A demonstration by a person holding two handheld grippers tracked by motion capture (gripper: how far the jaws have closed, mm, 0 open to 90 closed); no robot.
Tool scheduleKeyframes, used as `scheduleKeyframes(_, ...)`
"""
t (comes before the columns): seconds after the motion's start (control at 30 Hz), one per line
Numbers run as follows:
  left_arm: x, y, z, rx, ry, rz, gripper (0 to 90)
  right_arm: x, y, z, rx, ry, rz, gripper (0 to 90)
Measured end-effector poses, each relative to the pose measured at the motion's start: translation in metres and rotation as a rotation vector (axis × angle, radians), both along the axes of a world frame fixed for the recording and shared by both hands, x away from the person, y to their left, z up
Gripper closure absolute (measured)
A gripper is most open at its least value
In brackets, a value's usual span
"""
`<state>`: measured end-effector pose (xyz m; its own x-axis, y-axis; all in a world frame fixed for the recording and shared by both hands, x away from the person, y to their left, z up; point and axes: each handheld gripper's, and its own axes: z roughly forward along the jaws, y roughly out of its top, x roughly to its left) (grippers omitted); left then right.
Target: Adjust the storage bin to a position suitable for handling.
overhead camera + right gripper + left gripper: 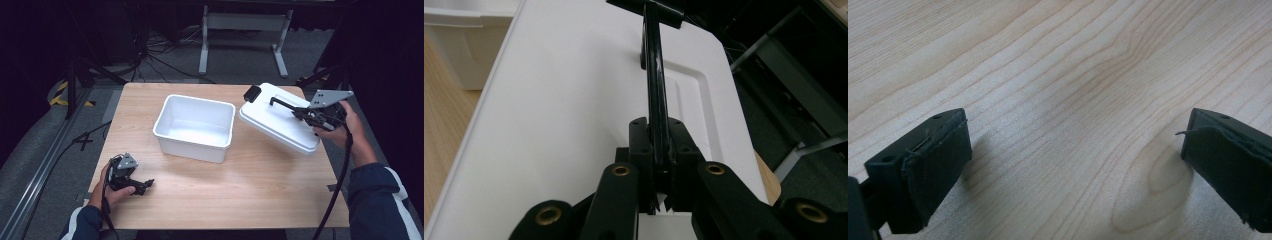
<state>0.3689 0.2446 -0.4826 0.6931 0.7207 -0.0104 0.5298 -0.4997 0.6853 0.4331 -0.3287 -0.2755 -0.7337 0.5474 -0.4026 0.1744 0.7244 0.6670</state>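
Two grippers were in play. The right gripper (300,111), at the upper right of the high view, had its jaws clamped on the black handle (655,80) of the white lid (277,122). The lid sat tilted at the right of the frame, just beside the open white bin (195,127) in the middle, apparently lifted off the table (240,195); whether its lower edge touched the wood could not be told. In the right gripper view the handle ran straight up the centre between the closed jaws, with the lid's top spread below it. The left gripper (142,185) rested at the lower left with its jaws wide apart, holding nothing, over bare wood.

Judged step: carrying the lid, bin uncovered. If the aim was closing, the next move called for swinging the lid left over the bin, levelling it and matching its corners to the rim before lowering.
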Motion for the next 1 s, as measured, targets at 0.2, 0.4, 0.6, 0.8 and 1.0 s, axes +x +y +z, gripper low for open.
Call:
scheduleKeyframes(0.2,0.000,0.000,0.000,0.000,0.000,0.000,0.2,0.002,-0.004,-0.012,0.007,0.018,-0.007,84.5)
scheduleKeyframes(0.4,0.000,0.000,0.000,0.001,0.000,0.000,0.2,0.004,-0.005,-0.030,-0.002,0.040,-0.019,84.5)
scheduleKeyframes(0.6,0.000,0.000,0.000,0.000,0.000,0.000,0.2,0.009,-0.002,-0.045,-0.011,0.067,-0.018,84.5)
scheduleKeyframes(0.8,0.000,0.000,0.000,0.000,0.001,0.000,0.1,0.015,-0.001,-0.062,-0.013,0.091,-0.026,84.4)
scheduleKeyframes(1.0,0.000,0.000,0.000,0.000,0.001,0.001,0.2,0.023,-0.001,-0.081,-0.008,0.119,-0.038,84.4)
